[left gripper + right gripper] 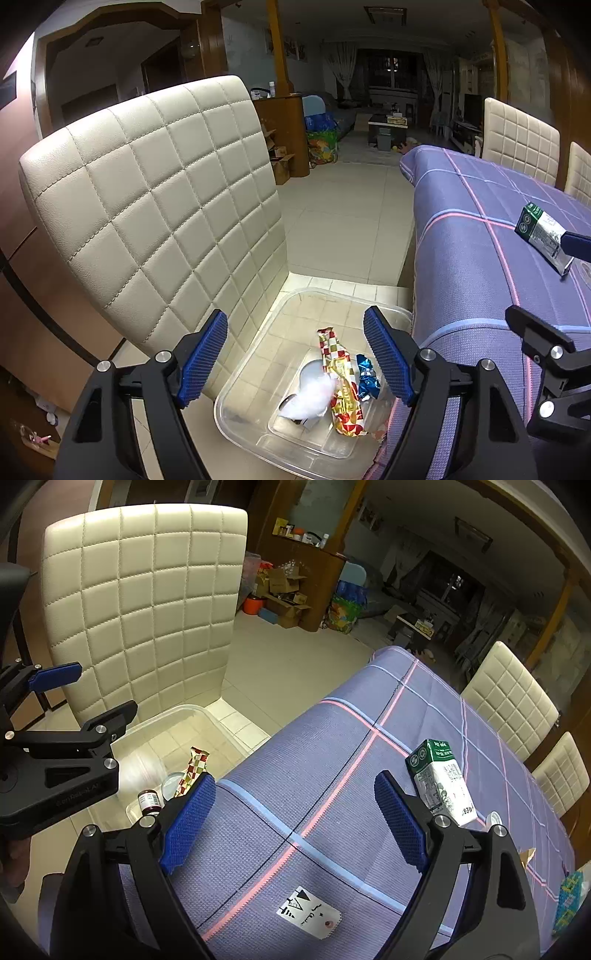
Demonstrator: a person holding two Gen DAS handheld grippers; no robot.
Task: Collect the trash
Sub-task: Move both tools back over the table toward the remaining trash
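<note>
In the left wrist view, our left gripper (pixel 295 354) hangs with its blue-padded jaws spread wide and nothing between them, above a clear plastic bin (pixel 236 417) that sits on the seat of a cream quilted chair (pixel 155 192). Inside the bin we see a red, white and gold checked wrapper (pixel 341 387), a crumpled blue foil wrapper (pixel 367 378) just beside it, and a blurred white wad (pixel 314 397) over a round lid. To the bin's right, on the purple plaid tablecloth (pixel 472 229), lies a green-and-white milk carton (pixel 543 232). In the right wrist view, our right gripper (pixel 295 819) is likewise open and empty over the tablecloth (pixel 332 738); the carton (pixel 439 782) stands tilted just beyond its right finger, whether touching it we cannot tell. A white paper tag (pixel 308 912) lies nearer us. In the bin (pixel 192 720) a small dark-capped bottle (pixel 149 802) stands beside the checked wrapper (pixel 192 771).
</note>
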